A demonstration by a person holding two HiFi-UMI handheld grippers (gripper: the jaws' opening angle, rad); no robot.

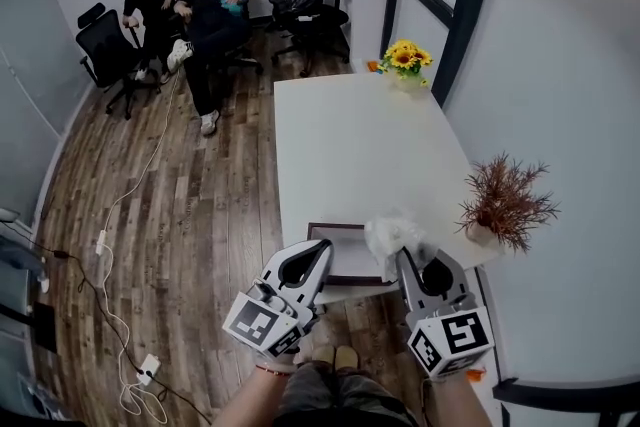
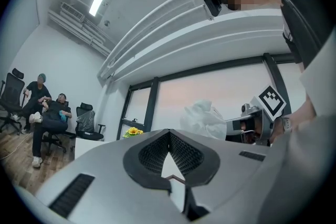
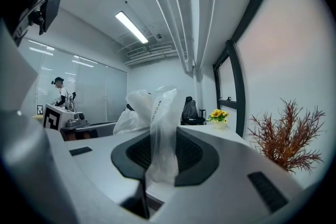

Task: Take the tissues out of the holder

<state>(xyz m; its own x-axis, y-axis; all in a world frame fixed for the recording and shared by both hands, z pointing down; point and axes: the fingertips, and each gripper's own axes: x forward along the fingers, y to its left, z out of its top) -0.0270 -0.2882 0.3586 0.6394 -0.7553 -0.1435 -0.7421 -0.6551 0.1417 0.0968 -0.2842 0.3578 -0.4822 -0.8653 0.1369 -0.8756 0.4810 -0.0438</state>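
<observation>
right tool (image 1: 410,260): clamped on the tissues (image 1: 393,235), up over the holder's (image 1: 335,228) right end;
left tool (image 1: 322,250): jaws together, nothing in them;
holder: on worktop's (image 1: 360,145) near edge;
room: open worktop back to the flowers (image 1: 404,57)

Through the feed, my left tongs (image 1: 322,251) and right tongs (image 1: 407,257) are matching pale-grey, wedge-shaped shells. Each has black grid-textured pads (image 2: 155,153) set in a dark pointed surround, with a small ribbed black slot on either flank. At the rear sit the left cube (image 1: 262,325) and right cube (image 1: 452,339), white with bold black square markers on their faces, and below them I make out grey-olive trousers (image 1: 325,397) and light tan shoes (image 1: 334,356).
</observation>
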